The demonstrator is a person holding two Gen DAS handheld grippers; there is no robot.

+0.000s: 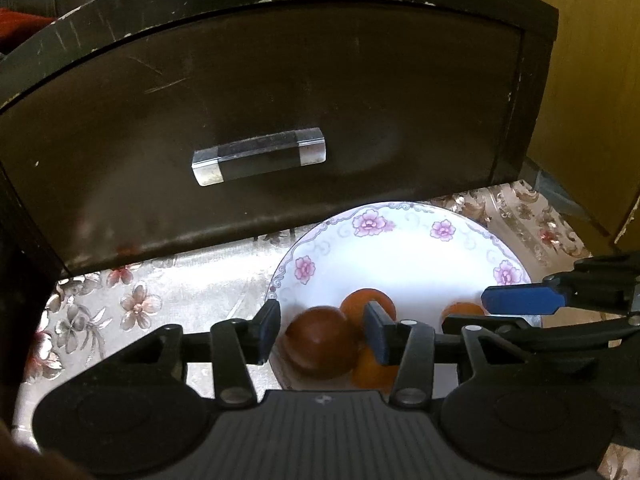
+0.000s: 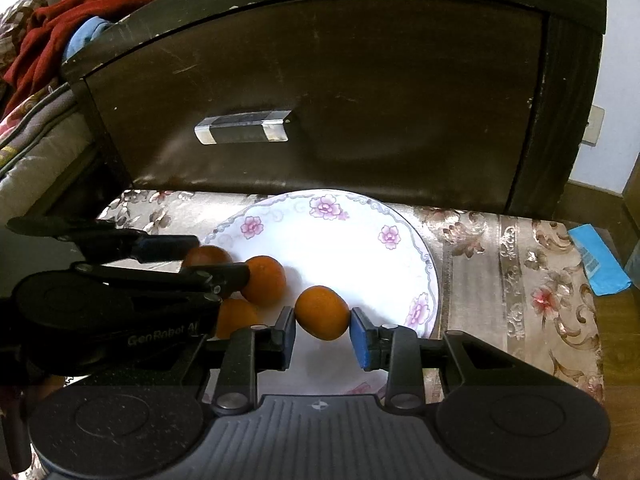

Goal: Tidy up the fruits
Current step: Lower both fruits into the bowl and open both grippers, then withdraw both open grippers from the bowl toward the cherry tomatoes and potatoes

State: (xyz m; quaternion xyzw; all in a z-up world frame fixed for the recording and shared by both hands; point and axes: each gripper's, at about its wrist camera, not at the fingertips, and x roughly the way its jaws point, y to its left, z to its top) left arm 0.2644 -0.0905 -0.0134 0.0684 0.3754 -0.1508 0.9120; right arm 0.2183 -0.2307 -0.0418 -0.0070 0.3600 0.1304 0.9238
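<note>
Fruits are sitting on a flowered plate [image 2: 360, 216] that is resting on our cloth-covered bench [image 2: 520, 264], close to its far edge, where a dark drawer front [image 2: 320, 92] with a glass handle [image 2: 243, 127] is standing just behind the plate's rim.

We are holding our right tongs [image 2: 323, 330] low over the near part of the plate. Their blue pads are standing moderately apart with an orange [image 2: 322, 312] between them; the left pad is touching or nearly touching the fruit, while a thin gap is showing at the right pad, so we are not gripping it.

We are holding our left tongs [image 1: 322, 330] over the plate's left side. They are spread wide around a dark reddish-brown fruit [image 1: 322, 342], which is showing a slight blur. Whether either pad is touching it, we cannot tell. Another orange [image 1: 366, 304] is lying just behind that fruit, and a third orange [image 1: 370, 370] is peeking out beneath the right pad. In the right wrist view these three are clustering at the plate's left edge, partly hidden by the left tongs.

A blue packet [image 2: 598, 260] is lying at the bench's right edge, and red cloth [image 2: 60, 28] is piled beyond the drawer's left corner.
</note>
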